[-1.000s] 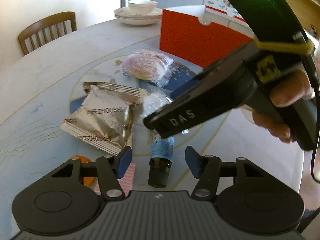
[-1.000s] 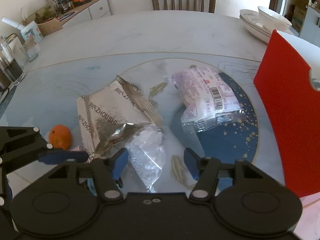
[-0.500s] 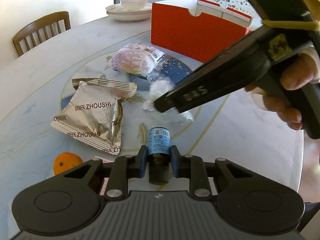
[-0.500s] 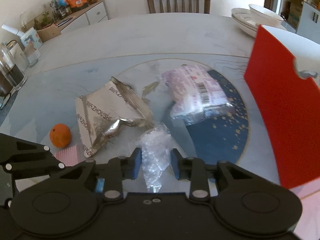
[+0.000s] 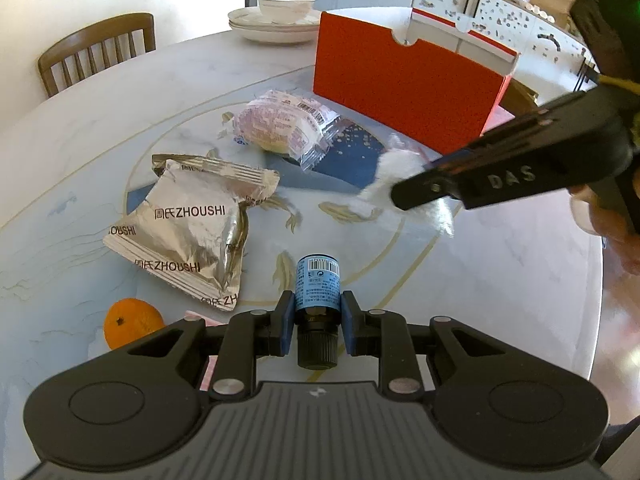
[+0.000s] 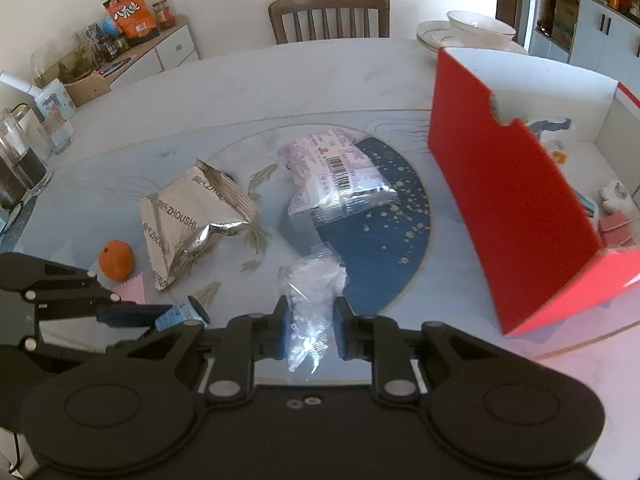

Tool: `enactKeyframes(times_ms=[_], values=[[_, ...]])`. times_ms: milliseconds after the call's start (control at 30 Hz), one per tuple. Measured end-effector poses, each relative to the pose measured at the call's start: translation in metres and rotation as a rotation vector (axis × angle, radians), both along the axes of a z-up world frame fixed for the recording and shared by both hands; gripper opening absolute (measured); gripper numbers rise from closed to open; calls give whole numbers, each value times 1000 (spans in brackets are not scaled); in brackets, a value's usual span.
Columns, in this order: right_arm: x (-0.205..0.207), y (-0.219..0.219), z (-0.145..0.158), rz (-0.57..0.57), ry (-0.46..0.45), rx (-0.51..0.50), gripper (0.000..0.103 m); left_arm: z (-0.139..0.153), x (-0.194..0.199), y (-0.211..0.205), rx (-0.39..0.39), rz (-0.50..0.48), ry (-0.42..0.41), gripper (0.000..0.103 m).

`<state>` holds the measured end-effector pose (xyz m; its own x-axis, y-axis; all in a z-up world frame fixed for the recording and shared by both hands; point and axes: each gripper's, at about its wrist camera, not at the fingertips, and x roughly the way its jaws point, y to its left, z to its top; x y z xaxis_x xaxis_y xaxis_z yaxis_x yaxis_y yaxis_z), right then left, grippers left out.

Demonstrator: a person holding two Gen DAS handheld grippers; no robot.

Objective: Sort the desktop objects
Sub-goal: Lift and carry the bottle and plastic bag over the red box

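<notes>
My left gripper (image 5: 316,326) is shut on a small blue-labelled bottle (image 5: 318,288) with a black cap, held above the table. My right gripper (image 6: 310,330) is shut on a clear plastic bag (image 6: 314,292) and holds it off the table, left of the red box (image 6: 508,204). In the left wrist view the bag (image 5: 394,184) hangs at the right gripper's tip. On the table lie a silver ZHOUSHI snack pack (image 5: 188,232), a pink wrapped bun (image 5: 288,124), an orange (image 5: 132,322) and a pink paper (image 6: 130,292).
The red box (image 5: 408,84) stands open at the table's right with several small items inside. Stacked plates with a bowl (image 5: 280,20) sit at the far edge. A wooden chair (image 6: 330,16) stands behind the table. Glass jars (image 6: 20,168) stand at the far left.
Both grippers closed, the left on the bottle and the right on the clear bag, then lifted them. The right gripper has carried the bag to the right, toward the red box.
</notes>
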<state>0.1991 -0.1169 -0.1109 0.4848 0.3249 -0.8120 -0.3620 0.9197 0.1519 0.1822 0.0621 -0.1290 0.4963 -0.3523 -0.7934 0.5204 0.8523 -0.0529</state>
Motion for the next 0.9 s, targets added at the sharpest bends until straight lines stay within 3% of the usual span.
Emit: enactKeyframes(times_ms=[467, 900], values=[[-16, -33, 22, -7, -21, 24, 20, 15, 6, -20, -35, 37, 10, 23], [-19, -70, 67, 27, -96, 75, 20, 48, 10, -47, -69, 83, 13, 23]])
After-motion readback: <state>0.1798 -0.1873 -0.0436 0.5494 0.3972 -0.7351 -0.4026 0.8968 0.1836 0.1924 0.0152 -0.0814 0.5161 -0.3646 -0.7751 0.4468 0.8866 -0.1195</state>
